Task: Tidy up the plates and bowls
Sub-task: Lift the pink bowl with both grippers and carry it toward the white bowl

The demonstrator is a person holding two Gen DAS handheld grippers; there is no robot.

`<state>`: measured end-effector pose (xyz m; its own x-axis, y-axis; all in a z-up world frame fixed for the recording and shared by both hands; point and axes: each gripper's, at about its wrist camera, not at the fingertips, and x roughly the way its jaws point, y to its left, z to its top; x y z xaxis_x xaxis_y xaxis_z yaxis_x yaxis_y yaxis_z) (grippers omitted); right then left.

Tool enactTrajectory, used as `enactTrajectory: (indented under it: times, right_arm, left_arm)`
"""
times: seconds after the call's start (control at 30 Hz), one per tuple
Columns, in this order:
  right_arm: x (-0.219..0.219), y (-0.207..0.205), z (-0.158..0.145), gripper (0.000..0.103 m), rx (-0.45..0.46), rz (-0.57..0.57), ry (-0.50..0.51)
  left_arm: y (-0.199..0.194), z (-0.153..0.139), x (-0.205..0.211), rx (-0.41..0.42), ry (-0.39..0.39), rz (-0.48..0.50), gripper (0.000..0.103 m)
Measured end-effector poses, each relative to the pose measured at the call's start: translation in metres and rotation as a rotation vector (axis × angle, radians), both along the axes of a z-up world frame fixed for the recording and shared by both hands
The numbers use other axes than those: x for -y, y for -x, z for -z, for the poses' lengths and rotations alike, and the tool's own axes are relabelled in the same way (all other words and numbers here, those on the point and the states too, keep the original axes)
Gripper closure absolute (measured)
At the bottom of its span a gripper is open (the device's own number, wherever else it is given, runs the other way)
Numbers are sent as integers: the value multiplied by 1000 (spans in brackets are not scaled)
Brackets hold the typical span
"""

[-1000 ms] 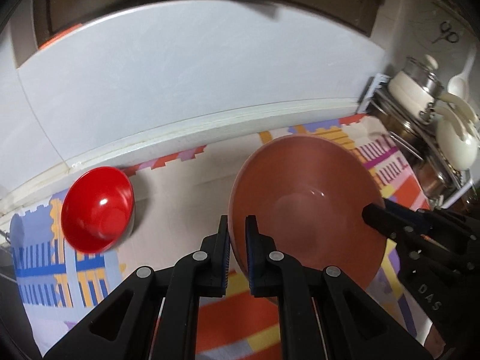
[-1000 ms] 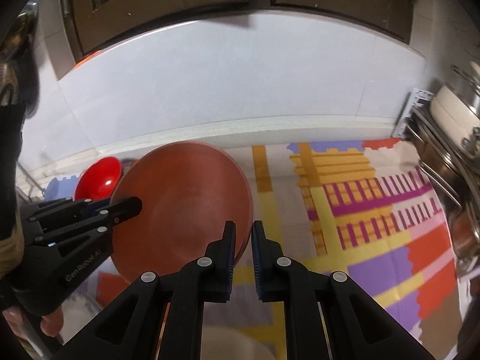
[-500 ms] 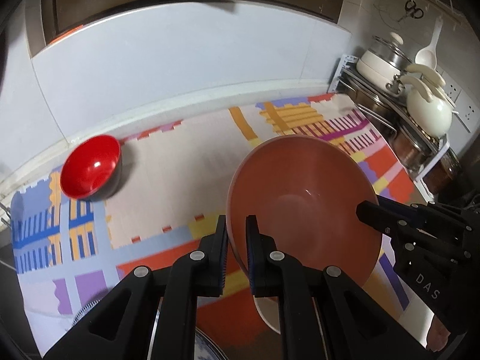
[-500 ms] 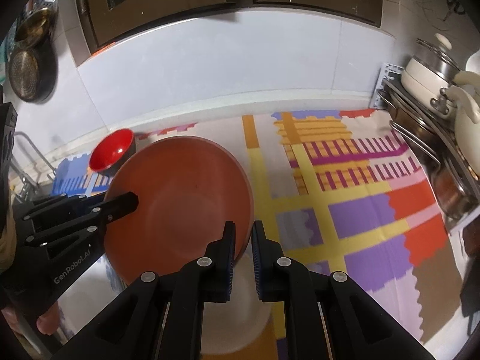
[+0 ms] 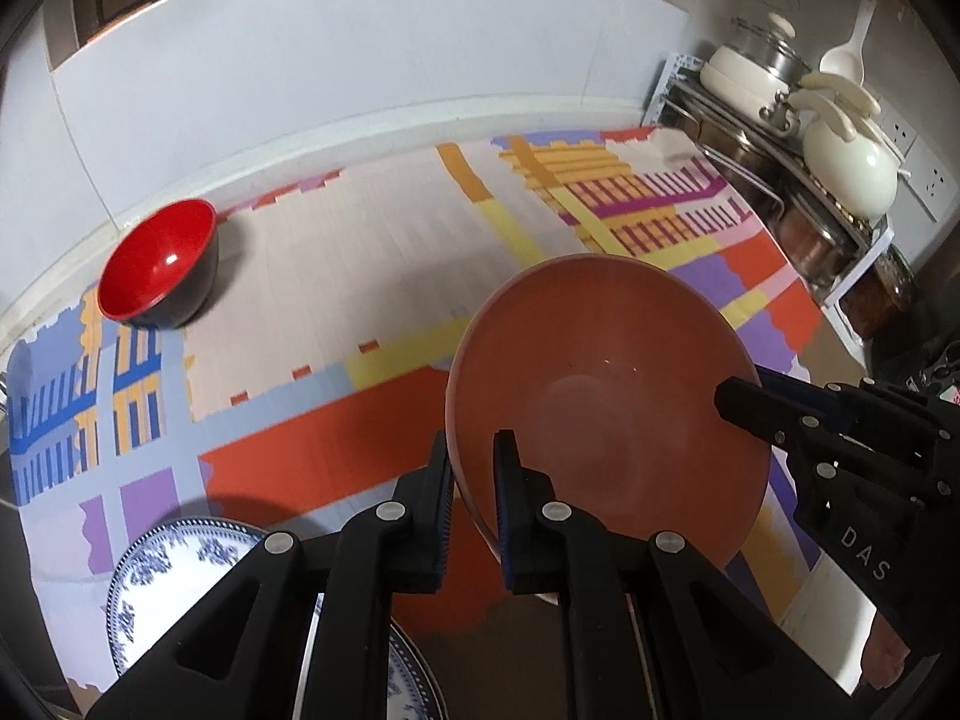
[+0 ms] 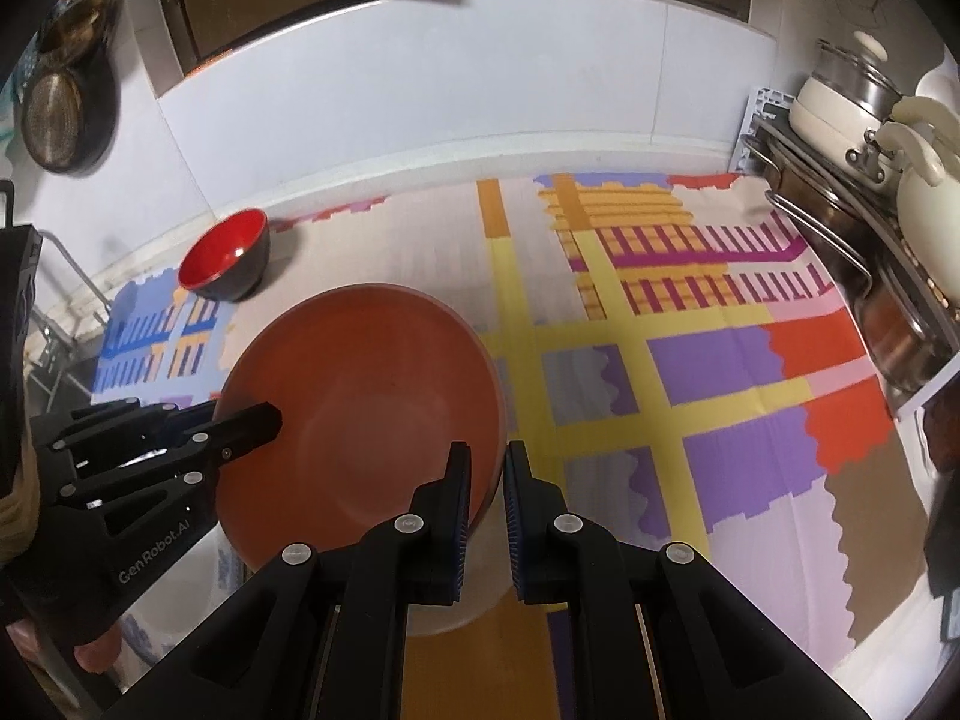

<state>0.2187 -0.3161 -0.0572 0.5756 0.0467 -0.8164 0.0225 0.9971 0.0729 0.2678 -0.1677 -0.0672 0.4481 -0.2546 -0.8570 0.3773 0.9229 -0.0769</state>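
Both grippers hold one large terracotta bowl (image 5: 606, 408) above the patterned mat. My left gripper (image 5: 471, 468) is shut on its left rim; my right gripper (image 6: 486, 480) is shut on its right rim, and the bowl (image 6: 360, 414) fills the middle of the right wrist view. A small red bowl with a black outside (image 5: 157, 264) sits at the far left of the mat, also in the right wrist view (image 6: 225, 255). A blue-and-white patterned plate (image 5: 180, 588) lies at the near left. A cream dish (image 6: 468, 594) shows under the held bowl.
A colourful patterned mat (image 6: 690, 360) covers the counter up to the white wall. A metal rack (image 5: 798, 180) with cream pots and a kettle (image 5: 849, 162) stands at the right. Dark pans (image 6: 60, 102) hang at the upper left.
Both grippers have pulled the terracotta bowl back toward the near edge and lifted it; the red bowl now lies farther off, and the blue-and-white plate has come into the left view.
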Motion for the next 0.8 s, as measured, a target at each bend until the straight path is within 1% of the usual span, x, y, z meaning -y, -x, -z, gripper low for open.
enactTrajectory:
  times: [0.23, 0.47, 0.57, 0.63, 0.73, 0.8]
  right_arm:
    - [4, 2, 13, 90, -44, -4, 13]
    - [5, 2, 22, 90, -77, -9, 23]
    - [5, 2, 26, 90, -91, -10, 18]
    - [6, 2, 29, 90, -99, -9, 16]
    - [7, 2, 32, 90, -109, -13, 10]
    - [6, 1, 34, 90, -117, -17, 6]
  left_arm:
    - [4, 14, 4, -52, -7, 24, 89]
    - [6, 24, 5, -90, -10, 27, 89]
    - [5, 27, 6, -102, -15, 31, 89]
    - [6, 28, 6, -92, -20, 33, 88]
    - [5, 29, 5, -94, -20, 36, 84]
    - [6, 30, 7, -101, -23, 39, 80]
